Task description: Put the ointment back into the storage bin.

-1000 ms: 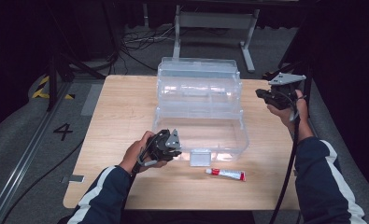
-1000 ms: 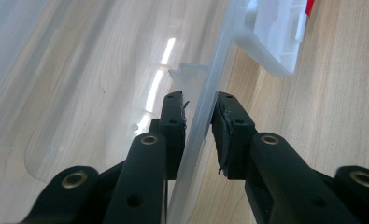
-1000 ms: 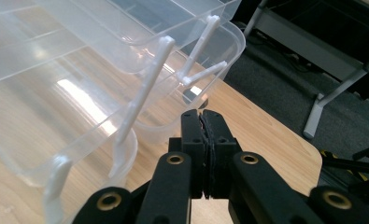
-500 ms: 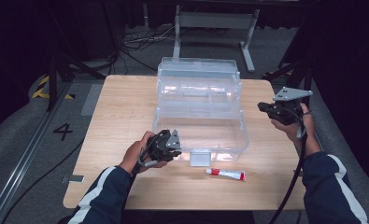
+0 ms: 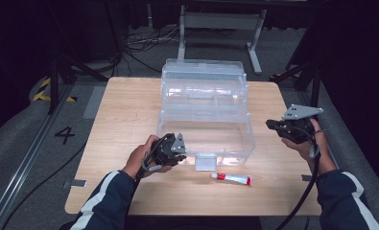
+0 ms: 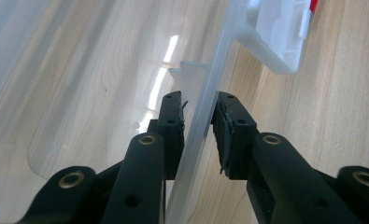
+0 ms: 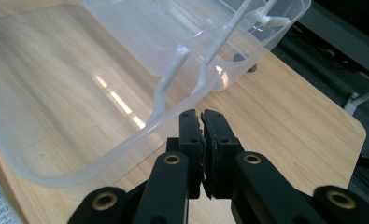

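The left gripper [image 6: 198,135] is clamped on the front wall of the clear plastic storage box [image 5: 204,112]: in the left gripper view one jaw is seen inside the wall and one outside, with the pads pressed against the thin plastic. In the high view this gripper [image 5: 170,149] is held at the box's near left corner, in the same place as a second ago, and the grip is unchanged.

The right gripper [image 7: 202,140] is shut on nothing; its two pads are seen almost touching, just outside the rim of the box's right side. In the high view it [image 5: 285,130] is found lower in the frame and nearer the table's right edge than a second ago, when it was held level with the box's far half; it is now level with the near half, apart from the wall.

The box is open on the wooden table [image 5: 124,120], its base near the person and its lid raised behind. The white latch [image 5: 205,161] hangs at the front wall's middle. A small white tube with red ends [image 5: 232,178] lies on the table just in front of the box, where it lay before.
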